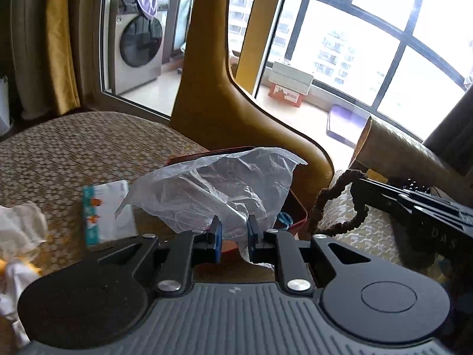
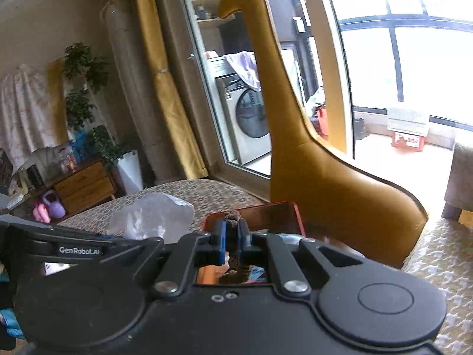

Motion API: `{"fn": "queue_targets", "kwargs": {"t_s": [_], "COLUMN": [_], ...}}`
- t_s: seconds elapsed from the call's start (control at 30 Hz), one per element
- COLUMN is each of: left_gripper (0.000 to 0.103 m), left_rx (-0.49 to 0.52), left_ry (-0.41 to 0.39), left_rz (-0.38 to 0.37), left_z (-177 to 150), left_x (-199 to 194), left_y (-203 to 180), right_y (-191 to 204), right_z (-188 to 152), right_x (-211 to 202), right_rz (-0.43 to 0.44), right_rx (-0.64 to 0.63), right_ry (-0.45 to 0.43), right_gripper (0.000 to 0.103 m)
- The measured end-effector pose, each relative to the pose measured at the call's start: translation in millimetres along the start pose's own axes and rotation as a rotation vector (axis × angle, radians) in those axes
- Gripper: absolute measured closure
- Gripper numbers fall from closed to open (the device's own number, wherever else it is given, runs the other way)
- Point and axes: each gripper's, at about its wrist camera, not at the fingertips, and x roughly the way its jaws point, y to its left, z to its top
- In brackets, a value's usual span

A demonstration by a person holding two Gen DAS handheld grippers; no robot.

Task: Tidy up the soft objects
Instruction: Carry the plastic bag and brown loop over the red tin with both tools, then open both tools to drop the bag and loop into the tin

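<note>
A crumpled clear plastic bag (image 1: pixel 215 189) stands up between the fingers of my left gripper (image 1: pixel 234 233), whose blue pads are a little apart with the bag's lower end in the gap. The bag also shows in the right wrist view (image 2: pixel 150 216). My right gripper (image 2: pixel 232 236) is shut on a brown braided fabric loop (image 2: pixel 233 263), which hangs to the right in the left wrist view (image 1: pixel 340 198). Both sit over a red tray (image 2: pixel 266 213), partly hidden behind the bag in the left wrist view (image 1: pixel 292 216).
A tissue pack (image 1: pixel 108 210) and crumpled white cloths (image 1: pixel 20 230) lie on the patterned cushion (image 1: pixel 74 148). A tall mustard giraffe figure (image 2: pixel 310 162) stands right behind the tray. A glass door, washing machine (image 1: pixel 136 41) and balcony windows lie beyond.
</note>
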Motion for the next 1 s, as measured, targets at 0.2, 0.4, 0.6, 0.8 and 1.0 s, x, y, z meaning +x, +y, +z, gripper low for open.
{"fn": "queue_targets", "kwargs": {"t_s": [0.2,0.4,0.6,0.8,1.0], "left_gripper": [0.087,0.087,0.087,0.087,0.087], "left_rx": [-0.061,-0.166,-0.204,-0.215,-0.204], "left_ry": [0.041,0.074,0.127,0.16,0.188], "left_rz": [-0.084,-0.211,-0.22,-0.168,-0.136], "left_z": [16,25,26,25,20], "left_x": [45,88,127,147,157], "left_y": [-1,7,19,36,45], "right_y": [-21,-31,-33,-35,-31], "right_z": [-1,-6,-11,-14,-24], "right_x": [22,41,60,88,113], "right_rz": [-0.027,-0.037,-0.032,-0.009,-0.018], "right_rx": [0.036,0.049,0.035,0.061,0.04], "right_ry": [0.009,0.035,0.073,0.124,0.179], "right_gripper": [0.097,0.097,0.097,0.097,0.096]}}
